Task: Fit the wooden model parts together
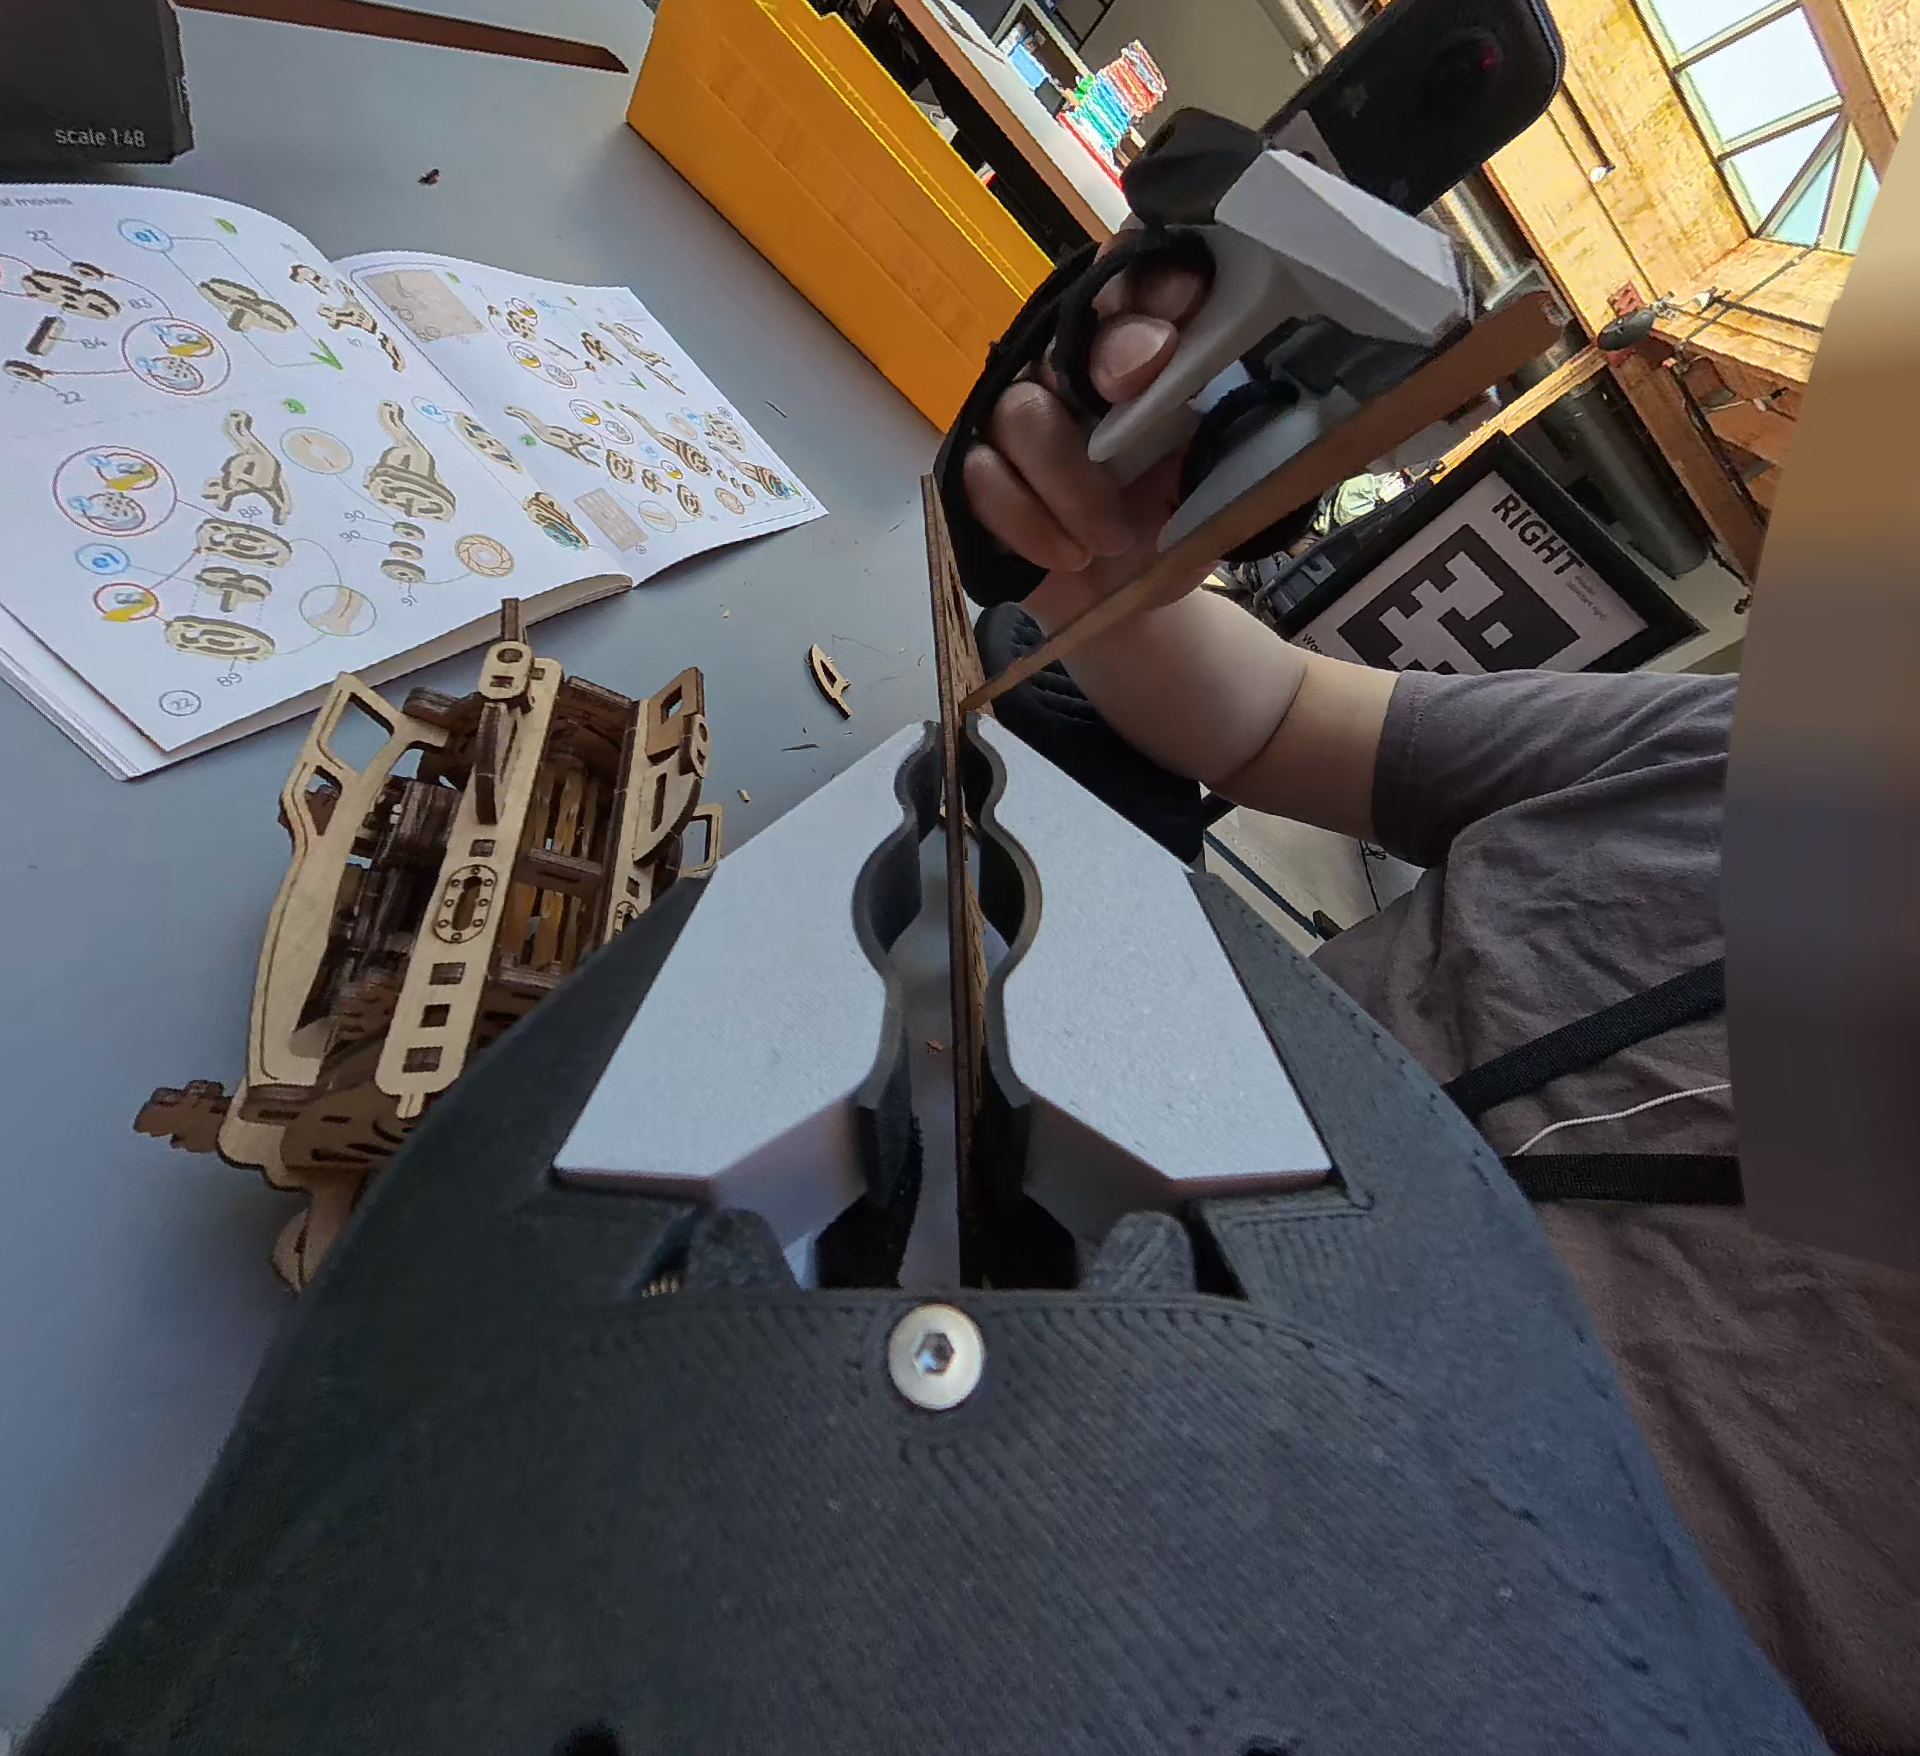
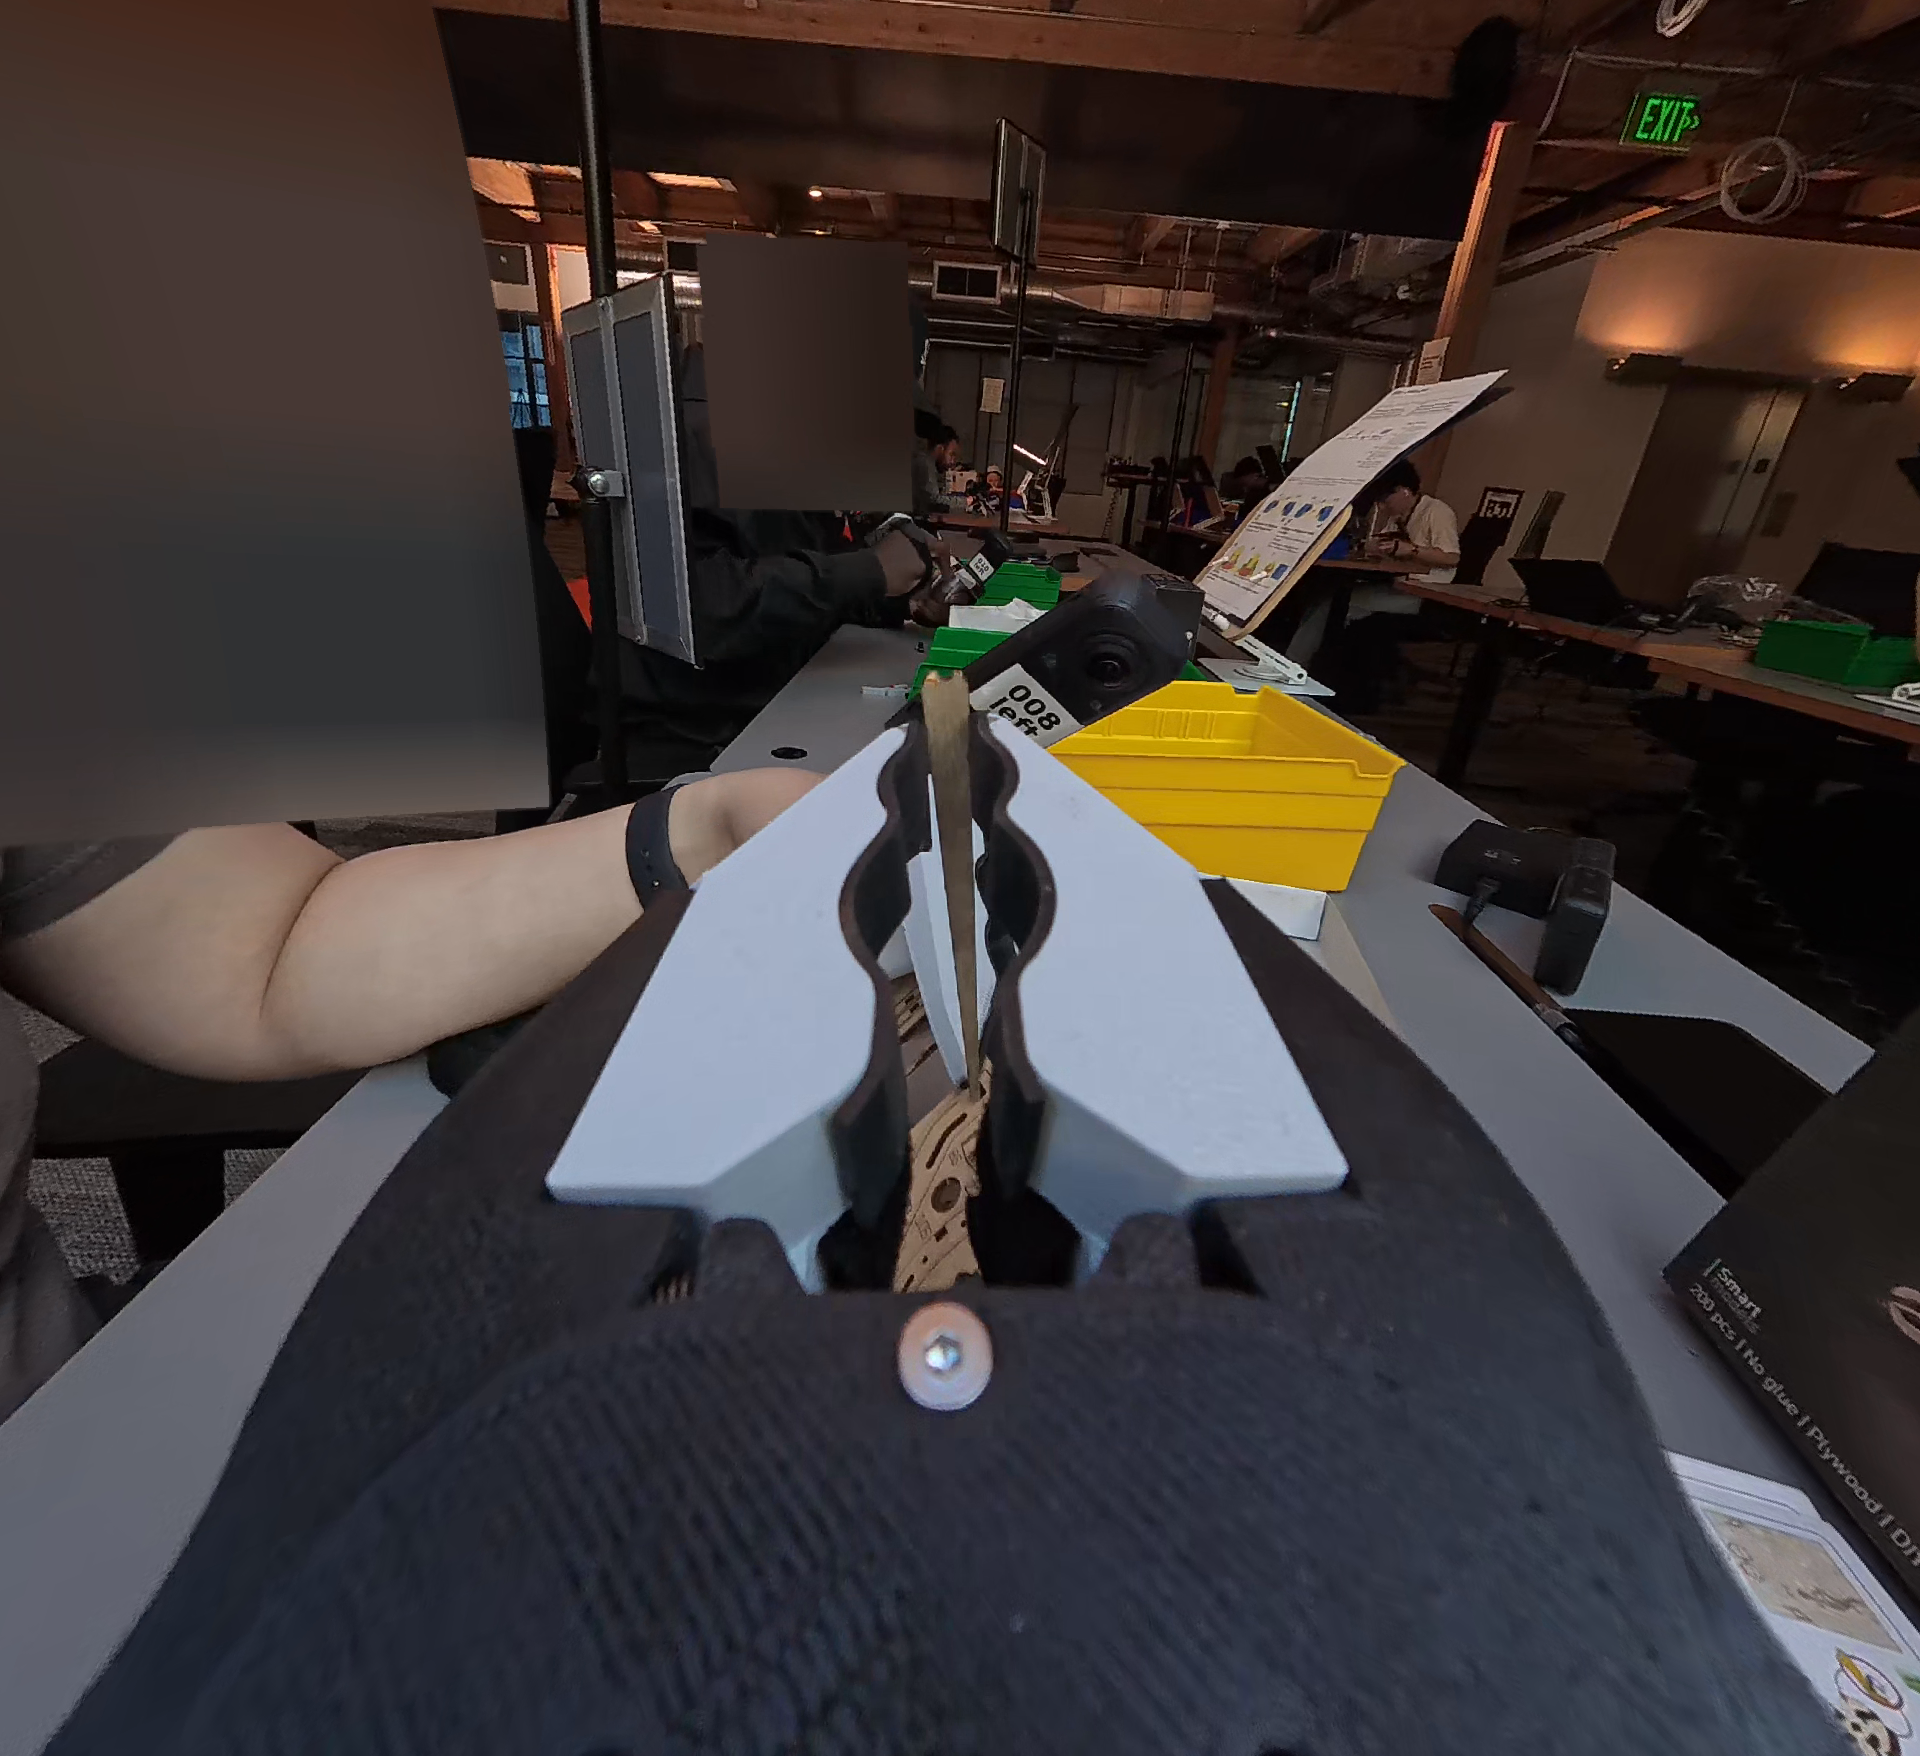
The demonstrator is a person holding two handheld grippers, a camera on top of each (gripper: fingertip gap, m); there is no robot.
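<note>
My left gripper (image 1: 951, 730) is shut on a thin wooden sheet (image 1: 945, 584), seen edge-on and standing up between the fingers. My right gripper (image 2: 951, 740) is shut on a thin wooden strip (image 2: 951, 833). In the left wrist view the right gripper (image 1: 1195, 480) is above and to the right, and its strip (image 1: 1351, 459) slants down until its tip touches the sheet just above my left fingertips. A laser-cut sheet (image 2: 935, 1176) shows under the right jaws. A partly built wooden model (image 1: 468, 896) lies on the grey table (image 1: 156, 927) left of my left gripper.
An open instruction booklet (image 1: 343, 459) lies behind the model, with a small loose wooden piece (image 1: 831, 678) beside it. A yellow bin (image 1: 831, 148) (image 2: 1226, 771) stands at the table's far side. A dark kit box (image 2: 1818, 1291) is at the right. The person's arm (image 2: 312, 937) crosses at the left. The grippers' ends are close to 9 cm from one another.
</note>
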